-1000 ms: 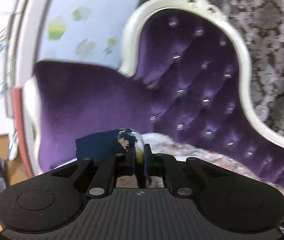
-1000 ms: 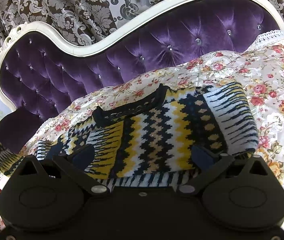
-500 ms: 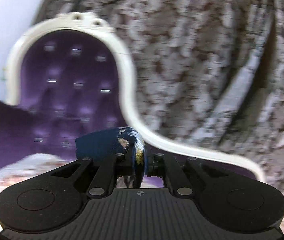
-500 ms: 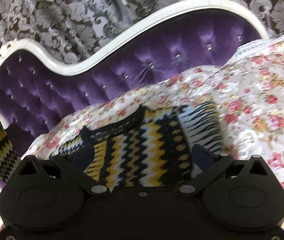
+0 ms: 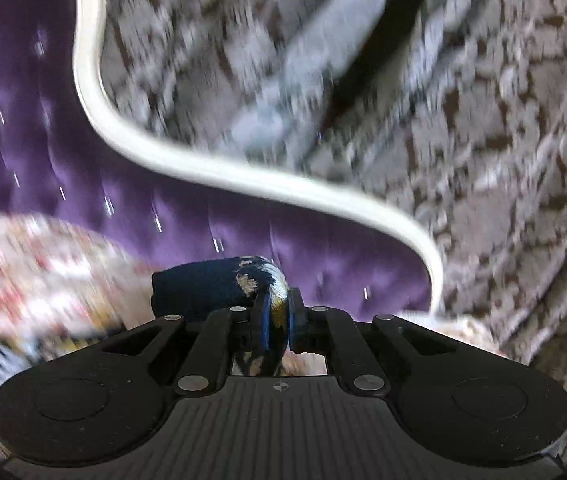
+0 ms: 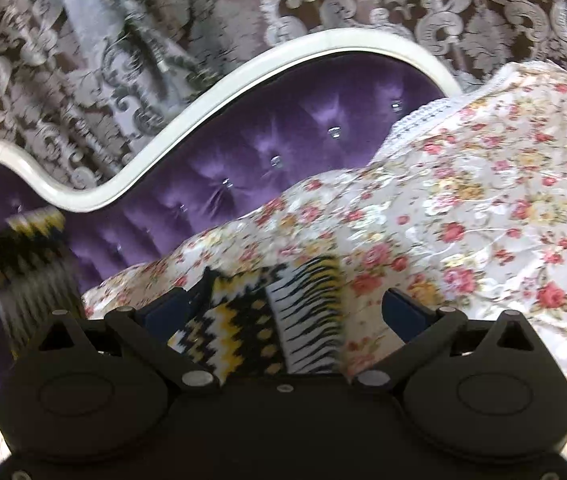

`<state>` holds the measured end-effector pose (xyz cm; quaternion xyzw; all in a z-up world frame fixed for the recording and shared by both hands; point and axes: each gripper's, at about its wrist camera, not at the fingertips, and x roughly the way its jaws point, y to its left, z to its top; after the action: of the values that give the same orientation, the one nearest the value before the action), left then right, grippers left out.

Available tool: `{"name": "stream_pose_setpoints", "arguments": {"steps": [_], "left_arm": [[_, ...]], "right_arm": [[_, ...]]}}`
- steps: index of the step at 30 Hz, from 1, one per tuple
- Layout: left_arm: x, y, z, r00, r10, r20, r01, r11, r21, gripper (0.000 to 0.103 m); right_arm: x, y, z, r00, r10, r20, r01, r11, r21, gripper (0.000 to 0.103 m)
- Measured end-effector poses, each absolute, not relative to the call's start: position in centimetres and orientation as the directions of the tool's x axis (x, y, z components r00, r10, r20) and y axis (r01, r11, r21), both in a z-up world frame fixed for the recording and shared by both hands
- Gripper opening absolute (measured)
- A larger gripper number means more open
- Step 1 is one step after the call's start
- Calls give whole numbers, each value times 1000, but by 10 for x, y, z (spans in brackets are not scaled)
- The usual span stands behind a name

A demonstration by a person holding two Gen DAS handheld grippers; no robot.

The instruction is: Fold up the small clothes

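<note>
A small knitted sweater (image 6: 267, 320) with black, yellow and white zigzags lies on the floral sheet (image 6: 483, 208). My right gripper (image 6: 283, 308) is open just above it, fingers either side of the fabric, holding nothing. My left gripper (image 5: 278, 312) is shut on a dark blue cuffed part of the sweater (image 5: 211, 288) and holds it up in the air. That lifted, blurred part also shows at the left edge of the right wrist view (image 6: 31, 248).
A purple tufted sofa back (image 6: 267, 152) with a white curved frame (image 6: 211, 96) rises behind the sheet. A brown and silver damask curtain (image 6: 163, 12) hangs behind it. The floral sheet extends to the right.
My left gripper has swung to the right with the sweater part still held. My right gripper has pulled back, so less of the sweater shows between its fingers.
</note>
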<state>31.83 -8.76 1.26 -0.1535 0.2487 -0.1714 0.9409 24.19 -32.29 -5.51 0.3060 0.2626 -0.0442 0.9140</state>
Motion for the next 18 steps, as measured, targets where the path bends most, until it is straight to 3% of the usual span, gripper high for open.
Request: {"name": "stream_pose_setpoints", "arguments": {"steps": [5,6,7,8,10,12,13,18], "left_arm": [[317,-115,-28,739,-435,-514,290,895,-340,14],[317,-119,-31,720,-449,-530,303,890,-342,31],[316,-121,-33,698,-470,-540,320,880,-351,39],[315,-122,-32,683,-490,-541,339,869,-359,47],[309,-122,-29,664,-527,-531,388,849,-358,51],[301,-122,-23,660,-552,-510,441,834,-332,72],[297,-124,-20,649,-574,-500,480,818,-316,77],[276,-126,-5,661,-584,-472,551,804,-222,81]], "right_arm": [[241,-332,-56,860,68,-506,262,792,552,103],[242,-332,-56,860,66,-507,265,791,551,103],[242,-333,-57,859,63,-508,268,791,551,103],[242,-333,-57,858,62,-510,269,791,550,103],[243,-333,-58,855,61,-515,272,792,546,103],[243,-332,-59,853,60,-519,274,794,543,103],[243,-332,-59,852,61,-520,275,793,543,103],[242,-332,-61,850,53,-524,281,796,537,103]]}}
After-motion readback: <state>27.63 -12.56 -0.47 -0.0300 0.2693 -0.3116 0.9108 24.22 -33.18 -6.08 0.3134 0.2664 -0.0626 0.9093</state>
